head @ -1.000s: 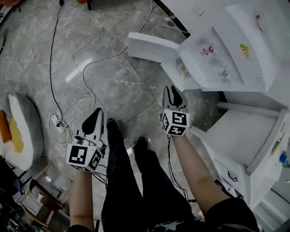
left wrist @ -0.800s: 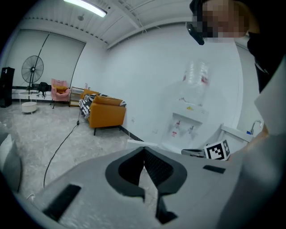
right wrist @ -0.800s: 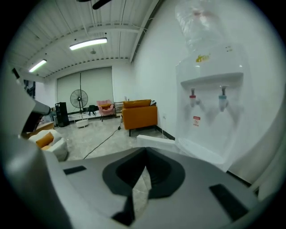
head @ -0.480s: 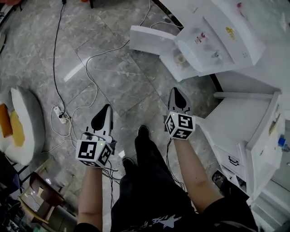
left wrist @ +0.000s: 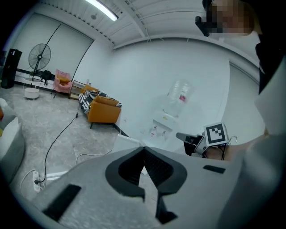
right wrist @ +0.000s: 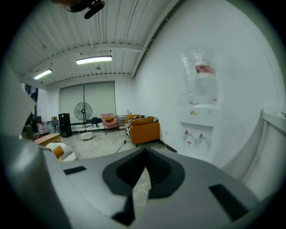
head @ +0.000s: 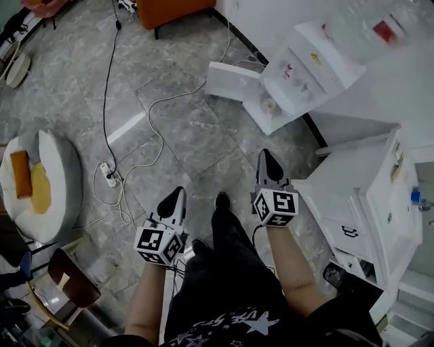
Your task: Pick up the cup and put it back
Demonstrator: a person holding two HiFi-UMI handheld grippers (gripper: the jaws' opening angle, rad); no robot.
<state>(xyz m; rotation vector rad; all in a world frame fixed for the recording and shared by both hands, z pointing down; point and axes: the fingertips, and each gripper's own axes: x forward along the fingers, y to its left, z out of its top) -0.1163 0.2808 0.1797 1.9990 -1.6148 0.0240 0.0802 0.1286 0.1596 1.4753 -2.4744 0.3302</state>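
Over a grey stone floor (head: 190,129), the person holds both tools out in front, pointing toward the far side of the room. The left gripper (head: 178,194) has its jaws pressed together with nothing between them, as its own view shows. The right gripper (head: 268,159), a little farther away and to the right, is likewise pressed together and empty. Each has a marker cube at its near end, and the person's legs in black trousers and a dark shoe (head: 222,200) show between the two. At the far right a white water dispenser (head: 303,68) stands by the wall, with a blurred bottle (head: 376,27) on top. On the ledge under its taps sits a small, round, pale thing that looks like the cup (head: 269,105), well apart from both grippers; it is too small to be sure. A white panel (head: 234,80) juts out to the left from the dispenser's base. A white cabinet (head: 369,203) with drawer handles stands at the near right, just beside the right gripper. At the left lies a round white cushion (head: 57,177) with an orange piece and a yellow piece on it. Near it a power strip (head: 108,174) lies on the floor, and cables (head: 105,101) run from there toward the far side. An orange armchair (head: 169,10) shows at the far edge.
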